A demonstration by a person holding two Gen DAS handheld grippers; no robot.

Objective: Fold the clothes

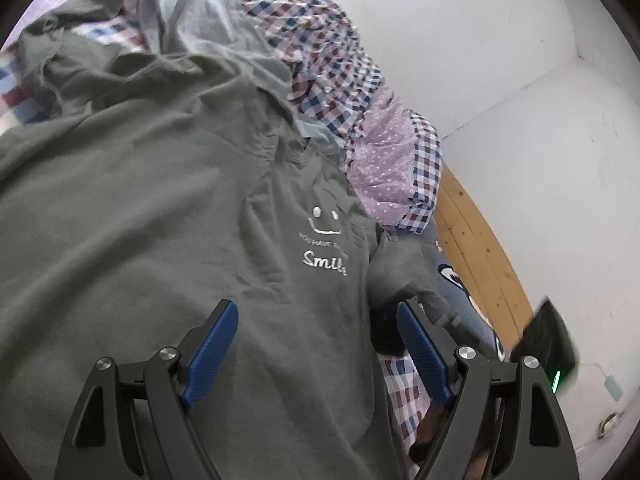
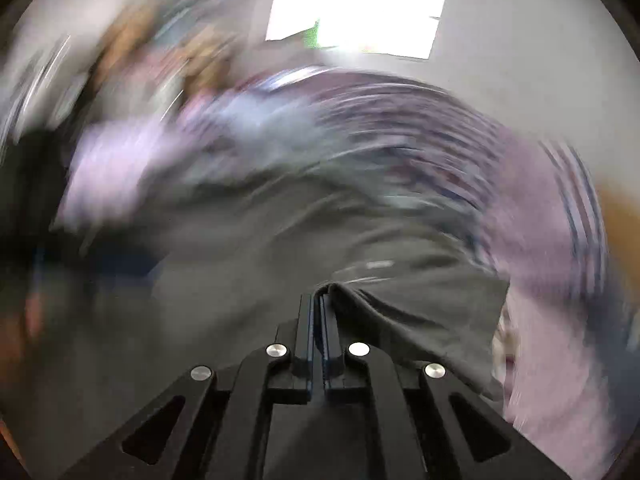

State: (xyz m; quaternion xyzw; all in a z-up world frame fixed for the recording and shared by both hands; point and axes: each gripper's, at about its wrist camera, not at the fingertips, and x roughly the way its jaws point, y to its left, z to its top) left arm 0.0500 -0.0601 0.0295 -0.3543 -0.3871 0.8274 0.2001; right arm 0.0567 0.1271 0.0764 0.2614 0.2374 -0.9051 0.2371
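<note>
On the bed, across its checked and dotted cover (image 1: 394, 160), the grey cotton T-shirt with a white smile print (image 1: 160, 208) lies spread, wrinkled, not visibly folded. The left hand-held gripper (image 1: 318, 320) hovers over it, jaws apart; the right hand-held gripper (image 2: 319, 300) pinches its edge, so folding seems underway.

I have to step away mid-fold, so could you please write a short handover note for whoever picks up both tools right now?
Left tool: open, empty, hovering over the grey cotton T-shirt with the white "Smile" print.
Right tool: shut on a gathered edge of the same T-shirt; its view is badly motion-blurred.
The shirt lies spread print-up on the purple dotted and checked bedding, beside a crumpled light grey garment.
Done: one edge gripped.
Left: no finished fold shows; fold the shirt, then the other garment.
</note>
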